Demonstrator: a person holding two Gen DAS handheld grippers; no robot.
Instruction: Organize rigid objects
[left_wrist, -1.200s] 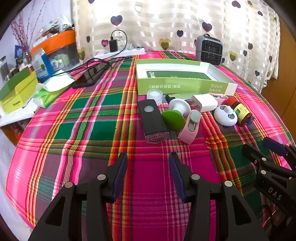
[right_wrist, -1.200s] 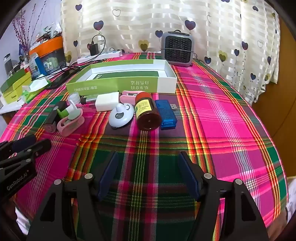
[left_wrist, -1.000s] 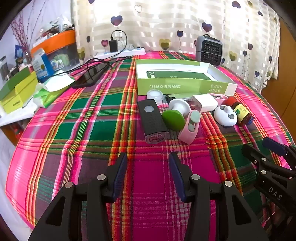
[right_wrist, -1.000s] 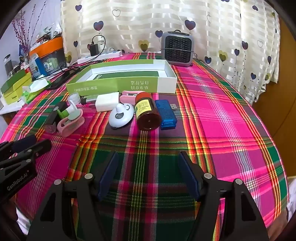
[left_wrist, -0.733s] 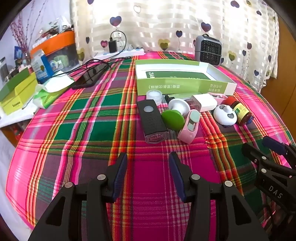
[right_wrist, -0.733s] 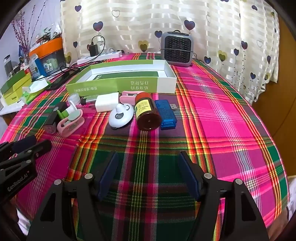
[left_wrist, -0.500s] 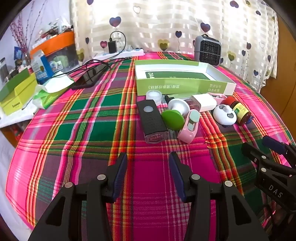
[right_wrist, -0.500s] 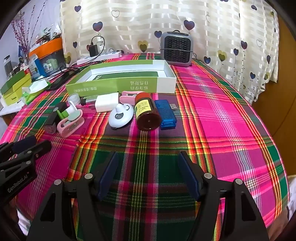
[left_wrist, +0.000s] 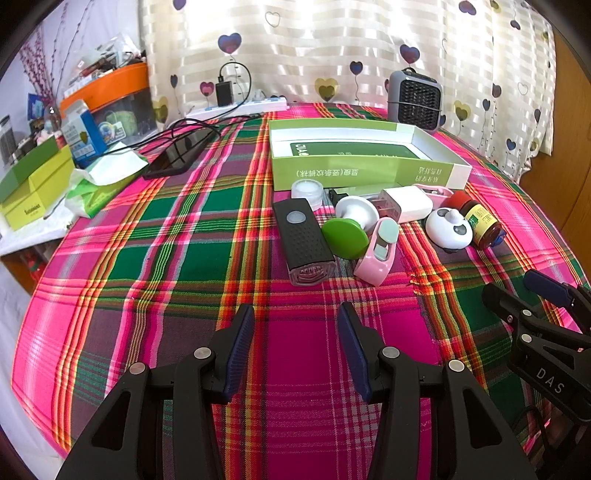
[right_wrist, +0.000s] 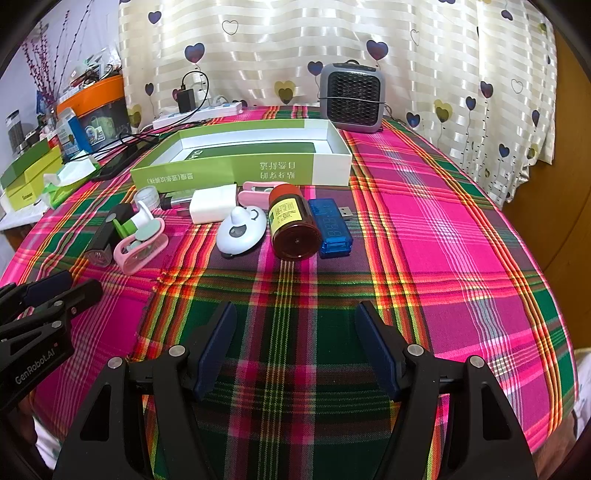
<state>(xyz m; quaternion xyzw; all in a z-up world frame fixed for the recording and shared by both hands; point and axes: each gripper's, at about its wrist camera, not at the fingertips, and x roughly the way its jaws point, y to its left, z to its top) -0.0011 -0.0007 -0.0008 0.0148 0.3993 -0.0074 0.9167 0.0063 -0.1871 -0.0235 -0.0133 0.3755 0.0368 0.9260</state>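
An open green and white box (left_wrist: 369, 162) (right_wrist: 240, 162) lies on the plaid table. In front of it lie small objects: a black bike light (left_wrist: 303, 240), a green and white suction hook (left_wrist: 347, 229), a pink clip (left_wrist: 376, 251) (right_wrist: 142, 249), a white charger (left_wrist: 406, 203) (right_wrist: 212, 203), a white panda gadget (left_wrist: 448, 230) (right_wrist: 242, 230), a brown jar with red cap (right_wrist: 291, 221) and a blue USB tester (right_wrist: 330, 229). My left gripper (left_wrist: 295, 332) is open and empty, just short of the bike light. My right gripper (right_wrist: 295, 332) is open and empty, short of the jar.
A grey mini heater (right_wrist: 351, 98) stands behind the box. A phone with cables (left_wrist: 177, 157), a power strip (left_wrist: 240, 109), tissues (left_wrist: 99, 182) and green boxes (left_wrist: 33, 188) lie at the left. The table edge (right_wrist: 554, 295) curves at the right.
Both grippers have barely shifted; the objects on the table have not moved.
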